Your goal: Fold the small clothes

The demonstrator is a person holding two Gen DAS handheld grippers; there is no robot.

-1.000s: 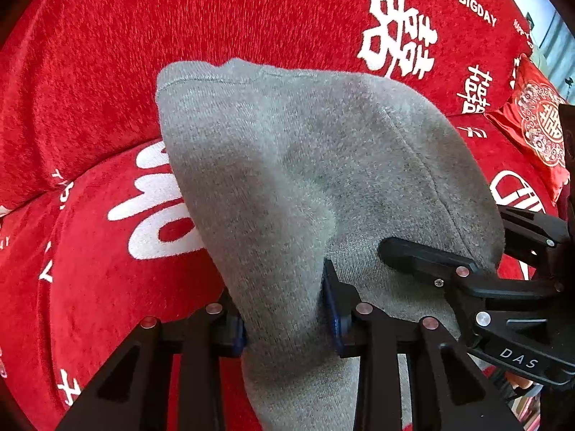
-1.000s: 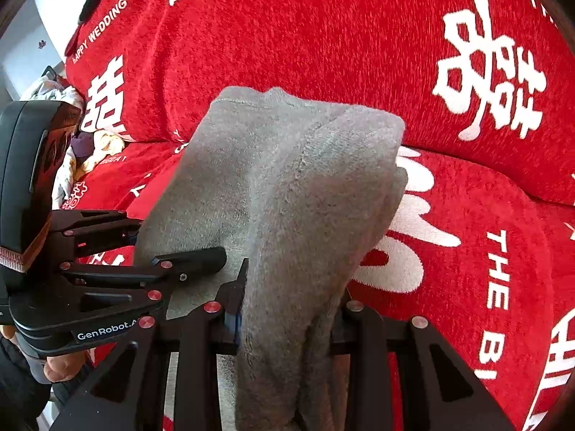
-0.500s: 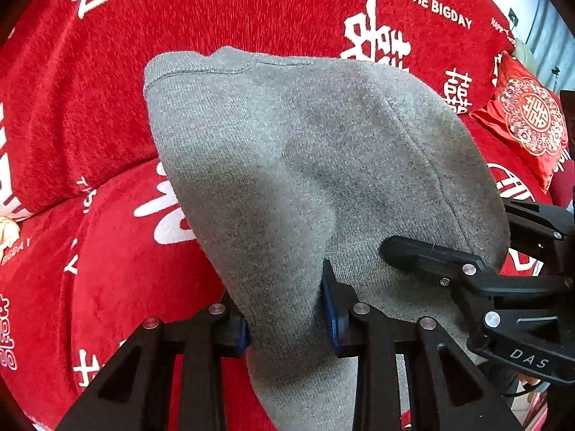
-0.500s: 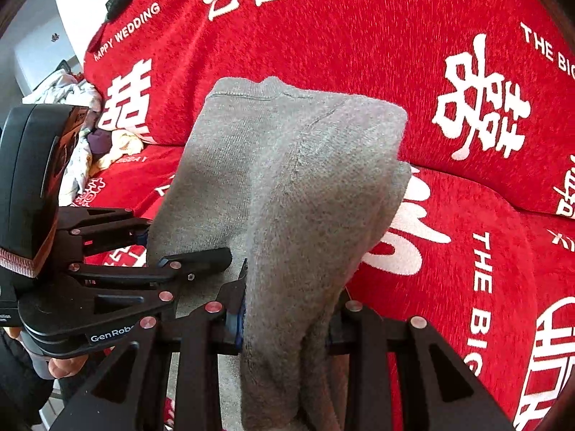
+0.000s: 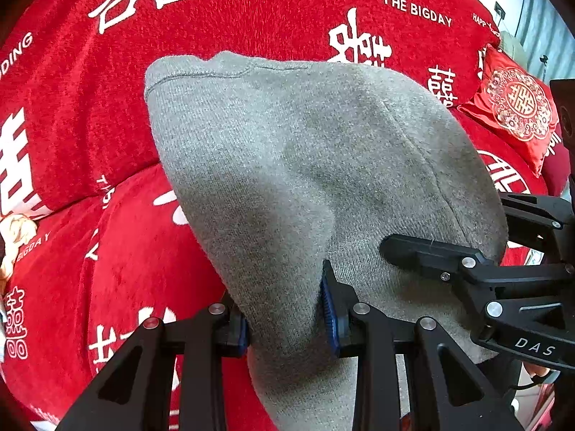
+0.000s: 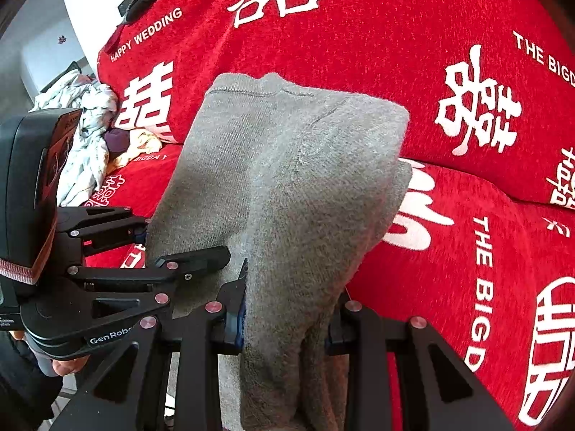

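Only right view: laundry pile [image 6: 84, 133], left view: cushion [image 5: 517, 111]

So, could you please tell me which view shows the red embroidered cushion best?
The left wrist view: the red embroidered cushion sits at the right edge, its round pattern unobstructed. The right wrist view does not show it, only the red sofa cover.

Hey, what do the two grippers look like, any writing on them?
Both are matte black plastic with silver rivets and blue ribbed pads. The right gripper reads "DAS"; the left gripper reads "GenRobo", cut off, with a boxy black camera housing edged in red.
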